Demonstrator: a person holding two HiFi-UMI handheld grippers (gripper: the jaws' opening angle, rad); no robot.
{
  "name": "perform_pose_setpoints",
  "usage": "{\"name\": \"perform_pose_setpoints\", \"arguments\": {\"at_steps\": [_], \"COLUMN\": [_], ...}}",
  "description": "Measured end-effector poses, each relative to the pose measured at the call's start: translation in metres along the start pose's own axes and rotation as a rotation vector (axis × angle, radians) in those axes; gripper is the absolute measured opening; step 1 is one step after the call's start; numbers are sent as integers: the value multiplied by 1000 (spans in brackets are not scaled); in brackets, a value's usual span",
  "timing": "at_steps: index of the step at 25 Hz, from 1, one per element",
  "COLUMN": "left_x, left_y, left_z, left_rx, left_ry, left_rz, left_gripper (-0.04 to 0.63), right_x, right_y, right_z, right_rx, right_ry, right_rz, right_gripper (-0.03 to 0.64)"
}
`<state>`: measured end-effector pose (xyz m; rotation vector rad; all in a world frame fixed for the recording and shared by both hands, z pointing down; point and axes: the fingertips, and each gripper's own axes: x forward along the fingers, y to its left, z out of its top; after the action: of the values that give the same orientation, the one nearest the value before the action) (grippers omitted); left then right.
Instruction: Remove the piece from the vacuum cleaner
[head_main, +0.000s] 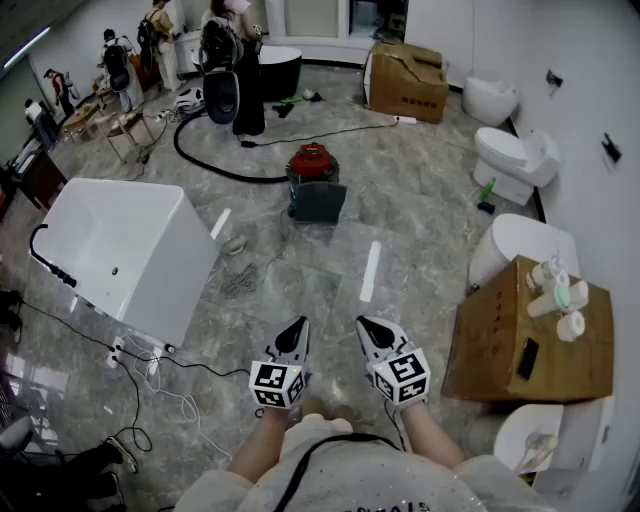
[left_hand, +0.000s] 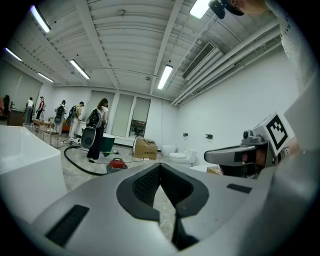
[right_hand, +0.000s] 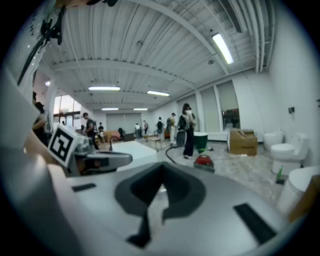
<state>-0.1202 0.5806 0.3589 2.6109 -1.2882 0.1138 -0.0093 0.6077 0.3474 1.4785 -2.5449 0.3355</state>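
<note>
Red round vacuum cleaner stands far off, untouched, while left gripper and right gripper are pressed together, empty.

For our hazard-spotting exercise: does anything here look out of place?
Yes: the red canister vacuum cleaner sits mid-floor, its black hose looping across the floor, and loose white cables trail beside the white rectangular bathtub: trip hazards.

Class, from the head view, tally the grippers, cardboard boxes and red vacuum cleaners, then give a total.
Grippers: 2 (left gripper, right gripper)
Cardboard boxes: 2 (far cardboard box, near cardboard box)
Red vacuum cleaner: 1
Total: 5
</note>
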Motion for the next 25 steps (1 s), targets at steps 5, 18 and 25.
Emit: {"name": "perform_pose_setpoints", "arguments": {"at_steps": [5, 18, 25], "left_x": [1, 16, 54], "left_y": [-19, -28, 0], "left_z": [-9, 0, -14], "left_rx": [-11, -10, -45], "left_ry": [-2, -25, 2], "left_rz": [-1, -4, 10], "left_gripper": [21, 21, 21], "right_x": [-13, -10, 26], "right_y": [-3, -8, -30], "right_z": [-9, -2, -15], "right_rx": [-4, -42, -16], "right_ry": [11, 8, 43], "right_rz": [12, 48, 67], "right_gripper": [14, 14, 14]}}
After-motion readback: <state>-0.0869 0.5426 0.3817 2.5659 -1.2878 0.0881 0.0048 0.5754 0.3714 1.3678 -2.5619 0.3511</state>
